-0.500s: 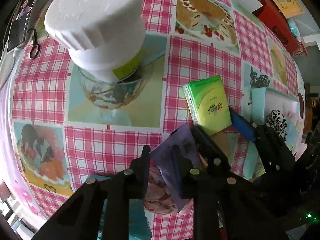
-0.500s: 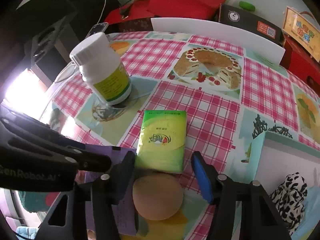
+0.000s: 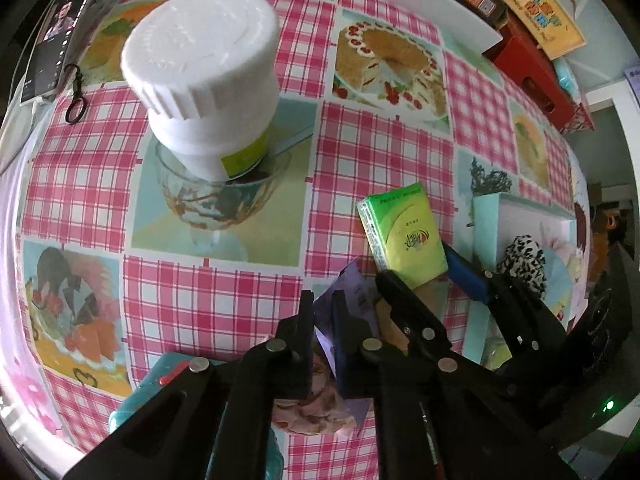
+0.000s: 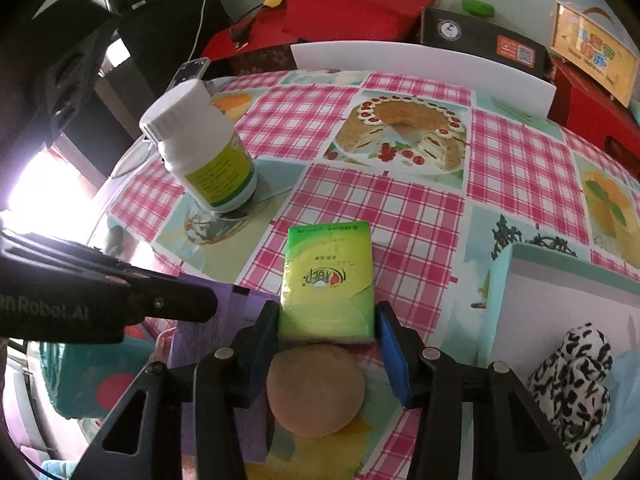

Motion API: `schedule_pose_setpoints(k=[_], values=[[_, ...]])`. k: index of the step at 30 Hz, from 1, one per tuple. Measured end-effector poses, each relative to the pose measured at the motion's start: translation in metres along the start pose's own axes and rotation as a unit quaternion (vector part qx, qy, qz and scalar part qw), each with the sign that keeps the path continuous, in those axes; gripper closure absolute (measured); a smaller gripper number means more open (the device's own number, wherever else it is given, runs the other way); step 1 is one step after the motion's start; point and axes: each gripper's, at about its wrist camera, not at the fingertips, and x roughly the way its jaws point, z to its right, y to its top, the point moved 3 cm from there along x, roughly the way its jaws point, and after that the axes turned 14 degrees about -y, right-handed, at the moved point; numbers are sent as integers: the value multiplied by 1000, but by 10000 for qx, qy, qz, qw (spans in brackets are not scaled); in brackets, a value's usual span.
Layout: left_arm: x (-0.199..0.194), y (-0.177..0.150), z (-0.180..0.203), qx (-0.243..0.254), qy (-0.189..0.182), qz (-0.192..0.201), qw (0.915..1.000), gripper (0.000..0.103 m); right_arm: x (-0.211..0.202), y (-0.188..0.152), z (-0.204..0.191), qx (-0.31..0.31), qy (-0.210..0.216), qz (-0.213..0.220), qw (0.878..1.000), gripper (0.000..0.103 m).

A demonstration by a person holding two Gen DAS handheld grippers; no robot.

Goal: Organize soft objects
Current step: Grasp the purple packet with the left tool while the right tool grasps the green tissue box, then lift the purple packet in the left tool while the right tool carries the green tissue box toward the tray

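A green tissue pack (image 4: 328, 276) lies on the checked tablecloth, and my right gripper (image 4: 327, 314) is shut on its near end, one pad against each long side. Just behind the pack, under that gripper, sits a round tan pad (image 4: 316, 392). My left gripper (image 3: 324, 304) is shut on the edge of a purple paper sheet (image 3: 356, 288), lifted a little off the table. From the left wrist, the pack (image 3: 404, 232) shows to the right with the right gripper (image 3: 428, 276) around it. The left gripper (image 4: 176, 304) reaches in from the left in the right wrist view.
A white bottle (image 4: 200, 148) with a green label stands at the back left. A pale teal box (image 4: 520, 272) on the right holds a leopard-print soft item (image 4: 572, 376). A teal object (image 4: 80, 380) lies near the left edge. A white board (image 4: 420, 60) lines the far edge.
The left jaws have closed onto the purple sheet and the gripper has risen slightly. The right fingers have narrowed until they touch the tissue pack's sides.
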Motion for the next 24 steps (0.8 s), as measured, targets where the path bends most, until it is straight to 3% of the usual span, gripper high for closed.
schedule_pose_setpoints(k=[13,19,24], values=[[-25,-29,-10,-110,-514,655,9965,96,-21,-7,18,319,101,185,9993,52],[-49,-39,-12,-58,-665,1133,9913,96,-39,-3,28,464,100,430,9979,52],[-75,-45,-6,-53,-875,1679,9819,96,-52,0,36,540,18,601,9967,52]])
